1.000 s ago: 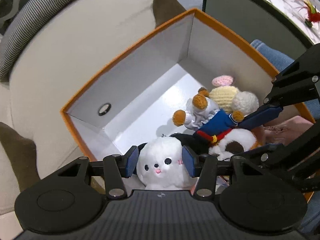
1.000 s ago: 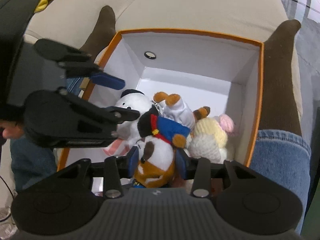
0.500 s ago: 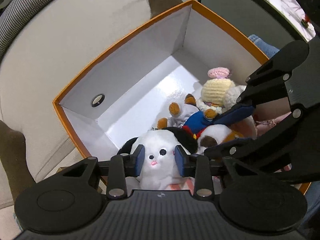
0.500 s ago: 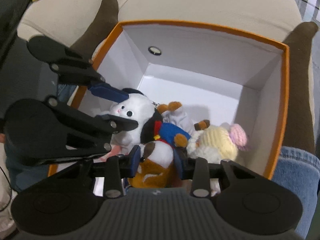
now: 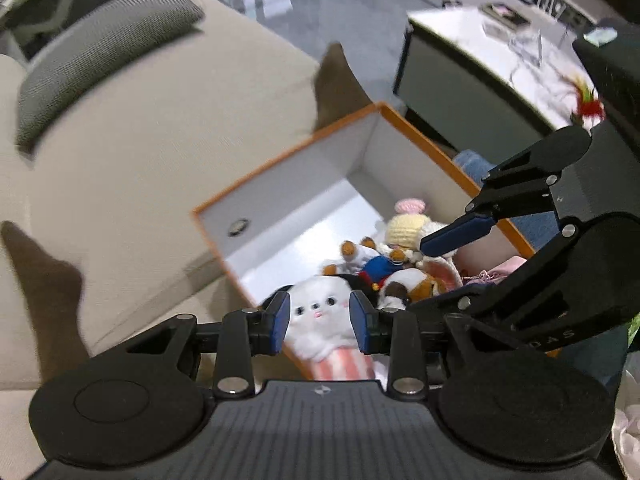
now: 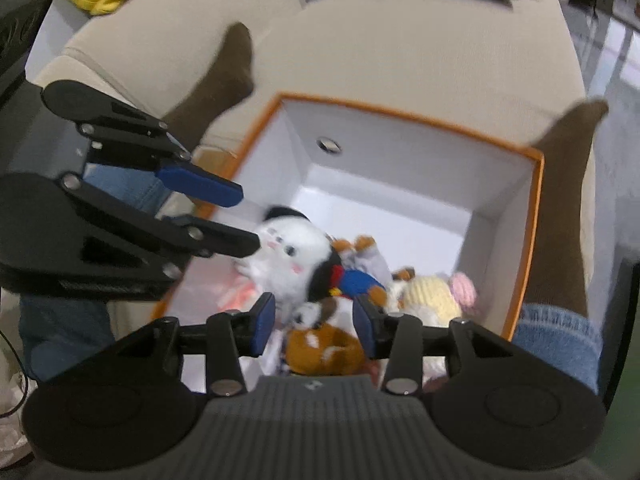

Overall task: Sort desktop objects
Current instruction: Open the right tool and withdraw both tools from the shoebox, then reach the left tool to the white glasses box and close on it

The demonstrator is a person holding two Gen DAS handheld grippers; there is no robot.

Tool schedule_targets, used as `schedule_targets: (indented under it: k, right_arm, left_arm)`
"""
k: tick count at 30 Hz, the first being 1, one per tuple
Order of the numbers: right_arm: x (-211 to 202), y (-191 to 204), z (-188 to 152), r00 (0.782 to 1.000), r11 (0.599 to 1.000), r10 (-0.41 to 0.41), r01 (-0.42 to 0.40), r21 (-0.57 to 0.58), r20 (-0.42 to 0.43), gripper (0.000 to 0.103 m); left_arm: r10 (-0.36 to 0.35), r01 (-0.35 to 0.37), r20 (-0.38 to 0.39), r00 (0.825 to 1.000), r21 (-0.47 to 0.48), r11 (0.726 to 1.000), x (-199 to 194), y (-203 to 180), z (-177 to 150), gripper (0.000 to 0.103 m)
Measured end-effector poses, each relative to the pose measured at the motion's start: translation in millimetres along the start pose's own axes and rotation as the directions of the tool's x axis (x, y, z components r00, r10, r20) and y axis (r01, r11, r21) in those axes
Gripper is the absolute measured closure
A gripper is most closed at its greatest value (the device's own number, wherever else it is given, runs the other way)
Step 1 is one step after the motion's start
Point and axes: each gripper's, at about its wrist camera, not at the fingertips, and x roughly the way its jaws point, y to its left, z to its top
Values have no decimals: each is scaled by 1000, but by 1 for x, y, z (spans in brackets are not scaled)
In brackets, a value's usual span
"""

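Observation:
An orange box [image 5: 280, 164] with white inner walls [image 6: 536, 216] holds several plush toys. My left gripper [image 5: 319, 322] is shut on a white plush dog [image 5: 320, 314] with a pink striped body and holds it above the box's near edge; it also shows in the right wrist view [image 6: 286, 256]. My right gripper [image 6: 315, 322] hangs open above a brown and white plush [image 6: 320, 344] with a blue jacket [image 5: 378, 268], apart from it. A yellow knitted toy [image 6: 430, 294] with a pink top lies beside them.
The box rests on a beige sofa [image 5: 160, 120] between a person's legs in brown socks [image 6: 232, 76] and jeans [image 6: 560, 328]. A grey striped cushion [image 5: 92, 64] lies behind. A dark cabinet [image 5: 460, 96] with a white top stands at the right.
Both grippers have risen away from the box. The left one lifts the white plush dog up. The right one has opened and let go of the brown and white plush.

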Motion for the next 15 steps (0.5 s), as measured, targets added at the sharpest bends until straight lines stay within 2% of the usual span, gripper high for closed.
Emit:
schedule_targets:
  k: [5,9,14,15]
  right_arm:
    - [-13,36,11,994,997,16,-9,-76,105,49]
    - [-10,70,18,988,985,19,9,-174,156,49]
    - [15,109,32,995,952,-3,34,-305,101,49]
    - [22,114,35,997,943,-10,36,-329,81,49]
  left_arm:
    - [60,-60,54,997,-2,998,-38,14,-24,65]
    - [105,-106,42,994,13,994,-49,23,-54,65]
    - [107,-107,-16,994,33,994,-37,34,-86,63]
    - [104,-102,-27,994,37,994,-32,36,-91,52]
